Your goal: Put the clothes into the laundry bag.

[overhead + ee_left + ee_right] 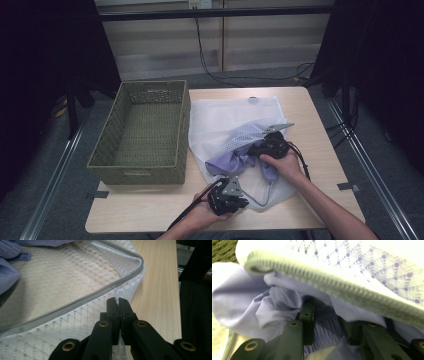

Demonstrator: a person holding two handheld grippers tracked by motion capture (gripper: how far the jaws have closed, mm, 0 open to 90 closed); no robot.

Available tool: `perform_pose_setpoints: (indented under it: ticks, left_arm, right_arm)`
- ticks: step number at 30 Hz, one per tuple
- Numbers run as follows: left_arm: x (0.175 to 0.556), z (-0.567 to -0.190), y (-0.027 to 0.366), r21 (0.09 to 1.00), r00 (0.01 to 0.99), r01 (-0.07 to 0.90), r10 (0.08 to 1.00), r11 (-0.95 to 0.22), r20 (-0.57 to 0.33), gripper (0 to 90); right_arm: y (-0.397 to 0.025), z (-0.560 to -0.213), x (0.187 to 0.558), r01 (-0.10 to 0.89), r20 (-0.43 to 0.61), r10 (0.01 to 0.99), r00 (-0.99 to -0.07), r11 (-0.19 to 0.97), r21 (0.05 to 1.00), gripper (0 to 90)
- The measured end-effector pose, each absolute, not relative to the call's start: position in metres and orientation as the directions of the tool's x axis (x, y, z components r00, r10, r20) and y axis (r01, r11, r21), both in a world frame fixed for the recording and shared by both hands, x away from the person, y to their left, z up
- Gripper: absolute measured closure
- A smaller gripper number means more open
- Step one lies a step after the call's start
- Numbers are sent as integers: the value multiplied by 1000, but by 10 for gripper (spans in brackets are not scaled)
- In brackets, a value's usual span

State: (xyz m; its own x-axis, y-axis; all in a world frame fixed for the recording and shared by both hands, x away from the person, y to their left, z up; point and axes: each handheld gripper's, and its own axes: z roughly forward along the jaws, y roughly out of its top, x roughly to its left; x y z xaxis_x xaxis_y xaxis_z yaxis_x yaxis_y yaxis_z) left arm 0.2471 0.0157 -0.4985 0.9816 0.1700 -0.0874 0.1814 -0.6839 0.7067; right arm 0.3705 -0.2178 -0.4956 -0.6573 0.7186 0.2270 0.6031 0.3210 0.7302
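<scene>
While black curtains flank the wooden table [320, 150], left fingers [112, 305] pinch the mesh bag [62, 290], right fingers [308, 315] clasp lilac cloth [249, 307].

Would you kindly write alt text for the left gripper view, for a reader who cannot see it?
The left gripper, fingers pressed together, pinches the edge of a white mesh laundry bag just below its grey zipper. Lilac cloth lies on the bag at upper left, and the wooden table runs along the right.

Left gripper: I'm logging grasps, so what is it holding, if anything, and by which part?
The left gripper is shut on the white mesh laundry bag, pinching its edge just outside the grey zipper.
</scene>
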Motion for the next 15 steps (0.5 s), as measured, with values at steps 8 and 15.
perform_pose_setpoints:
  ticks: [8,15]
  left_arm:
    - [247,-499,15,709,981,186,173,-681,-91,892]
    - [247,-499,15,711,980,192,176,-677,-97,893]
  right_arm:
    - [-216,-495,381,613,225,752,-620,285,737,656]
    - [-214,-495,387,605,210,781,-588,252,755,651]
